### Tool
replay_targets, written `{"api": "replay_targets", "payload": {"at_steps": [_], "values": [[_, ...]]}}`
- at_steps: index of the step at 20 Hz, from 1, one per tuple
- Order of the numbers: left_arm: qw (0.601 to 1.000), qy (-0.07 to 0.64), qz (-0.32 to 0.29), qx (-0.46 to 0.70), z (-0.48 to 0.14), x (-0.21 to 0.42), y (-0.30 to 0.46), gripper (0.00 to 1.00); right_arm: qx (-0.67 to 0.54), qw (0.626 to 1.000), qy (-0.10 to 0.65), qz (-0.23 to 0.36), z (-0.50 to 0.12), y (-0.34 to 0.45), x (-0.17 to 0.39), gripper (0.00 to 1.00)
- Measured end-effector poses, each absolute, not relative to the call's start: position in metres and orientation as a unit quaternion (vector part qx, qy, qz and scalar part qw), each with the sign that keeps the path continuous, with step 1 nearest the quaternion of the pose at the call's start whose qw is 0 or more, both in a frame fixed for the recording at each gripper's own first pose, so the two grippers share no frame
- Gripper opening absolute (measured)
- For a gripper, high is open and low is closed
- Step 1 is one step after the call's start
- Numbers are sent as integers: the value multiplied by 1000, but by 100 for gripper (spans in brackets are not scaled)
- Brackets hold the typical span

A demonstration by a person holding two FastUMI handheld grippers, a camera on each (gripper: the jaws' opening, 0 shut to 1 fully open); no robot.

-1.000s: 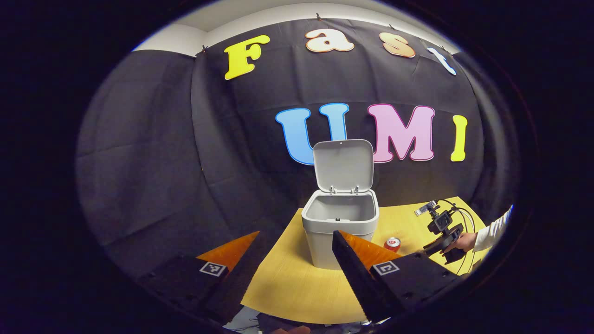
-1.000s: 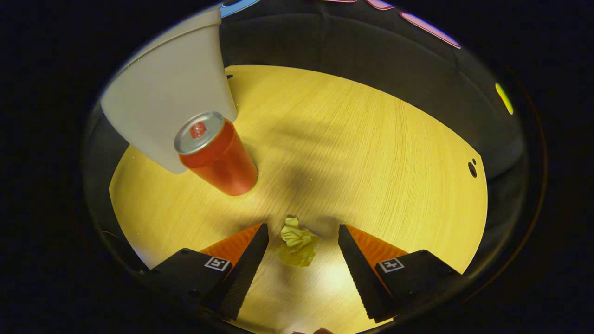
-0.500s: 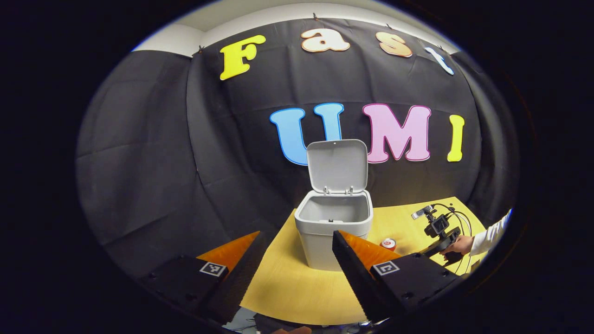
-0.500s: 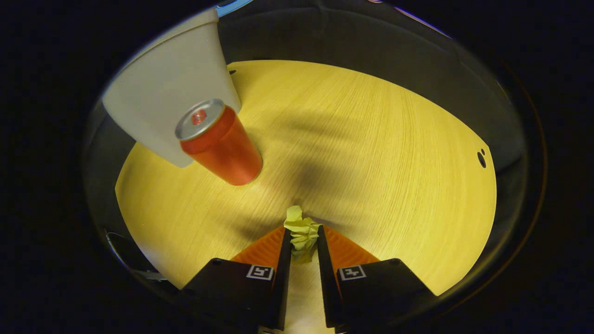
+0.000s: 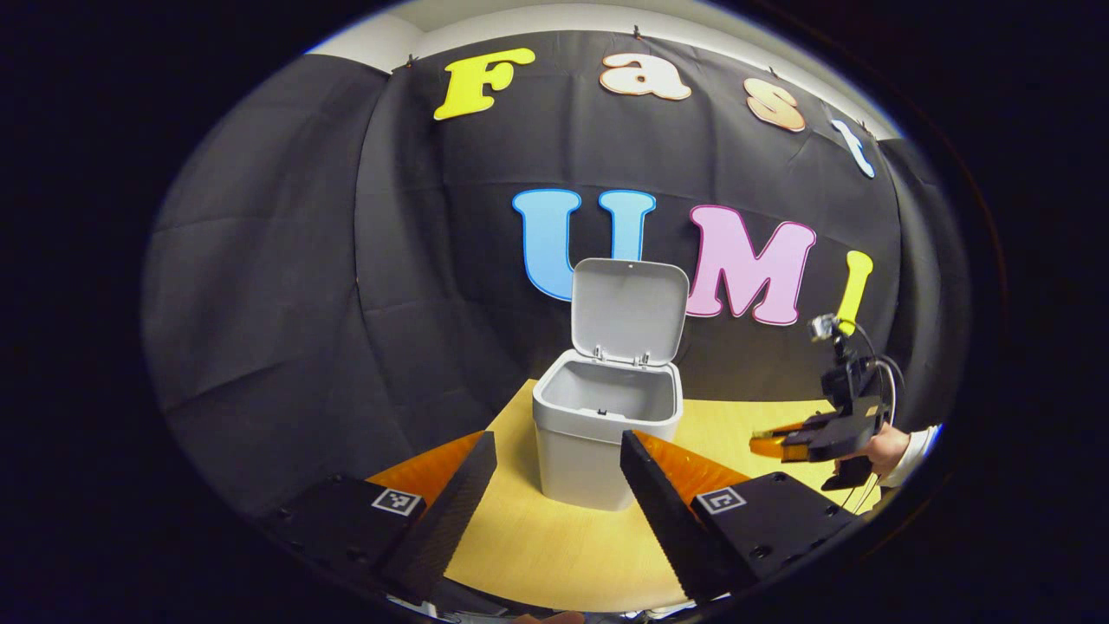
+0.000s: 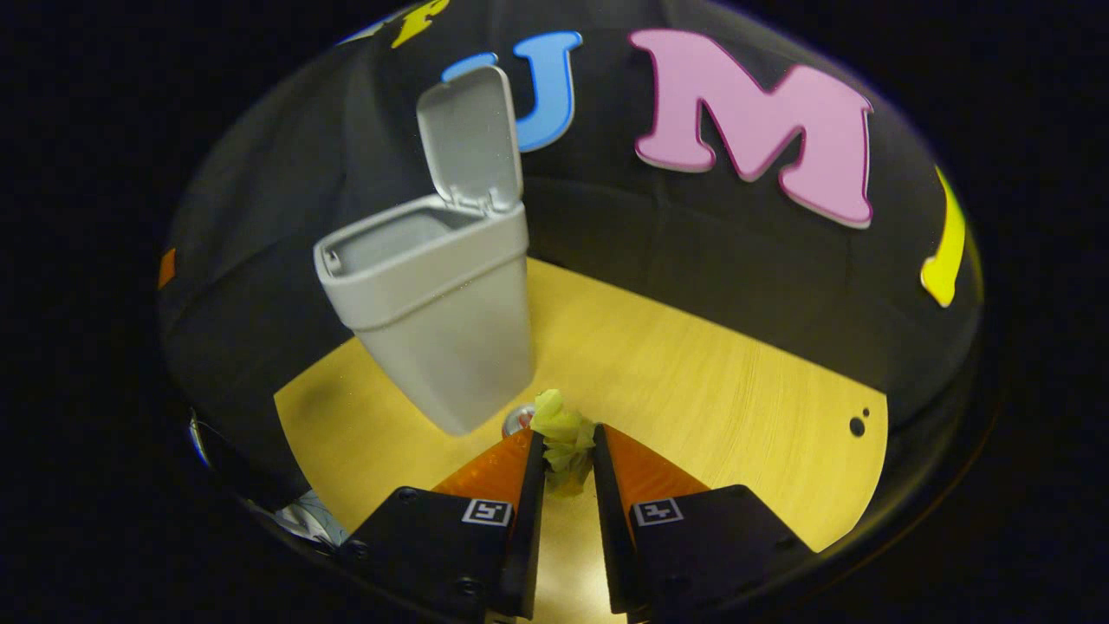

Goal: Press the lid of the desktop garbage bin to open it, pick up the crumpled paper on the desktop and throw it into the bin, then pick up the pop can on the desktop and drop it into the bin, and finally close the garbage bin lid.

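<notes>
Right gripper view, item one: my right gripper (image 6: 567, 451), its two fingers drawn close together and pressing from both sides on the crumpled paper (image 6: 563, 433), a pale yellow-green wad that sticks out past the fingertips and is carried above the table (image 6: 745, 390). Item two: the garbage bin (image 6: 442, 321), grey, standing on the yellow wood-grain table to the left of the held paper, its lid (image 6: 472, 139) hinged up and back so the mouth is open. Item three: the pop can (image 6: 518, 421), of which I see just a sliver of the silver top, low between the bin's base and the paper; I cannot tell its posture from this. In the left gripper view: my left gripper (image 5: 554, 485), fingers spread wide with nothing between them, held in front of the bin (image 5: 602, 433) and pointing toward it. The bin's lid (image 5: 628, 308) stands upright against the black cloth wall (image 5: 286, 286), and the grey inside looks bare as far as I can see into it. The other gripper (image 5: 801, 440) appears at the right of the bin and above the table (image 5: 554, 546), held by a hand (image 5: 884, 448) with a white sleeve (image 5: 918, 442), cables looping behind it.
</notes>
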State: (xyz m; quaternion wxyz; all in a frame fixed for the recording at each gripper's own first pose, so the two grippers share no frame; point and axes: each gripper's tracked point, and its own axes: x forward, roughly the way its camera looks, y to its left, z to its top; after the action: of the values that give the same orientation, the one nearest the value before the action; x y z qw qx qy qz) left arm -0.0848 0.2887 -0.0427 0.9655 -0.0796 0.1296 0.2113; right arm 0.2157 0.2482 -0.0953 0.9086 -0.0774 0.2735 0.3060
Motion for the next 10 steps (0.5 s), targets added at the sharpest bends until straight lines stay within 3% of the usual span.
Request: {"api": "replay_targets", "payload": {"at_steps": [4, 8, 9, 10], "values": [[967, 127, 208, -77, -49, -88, 286, 99, -51, 912, 194, 358, -8, 292, 221, 36], [965, 132, 211, -88, -53, -94, 289, 99, -34, 907, 133, 399, 31, 331, 220, 36], [964, 131, 213, -93, -53, -95, 290, 99, -32, 903, 127, 410, 36, 342, 216, 22], [963, 131, 215, -98, -53, -98, 291, 99, -35, 900, 123, 418, 37, 351, 215, 22]]}}
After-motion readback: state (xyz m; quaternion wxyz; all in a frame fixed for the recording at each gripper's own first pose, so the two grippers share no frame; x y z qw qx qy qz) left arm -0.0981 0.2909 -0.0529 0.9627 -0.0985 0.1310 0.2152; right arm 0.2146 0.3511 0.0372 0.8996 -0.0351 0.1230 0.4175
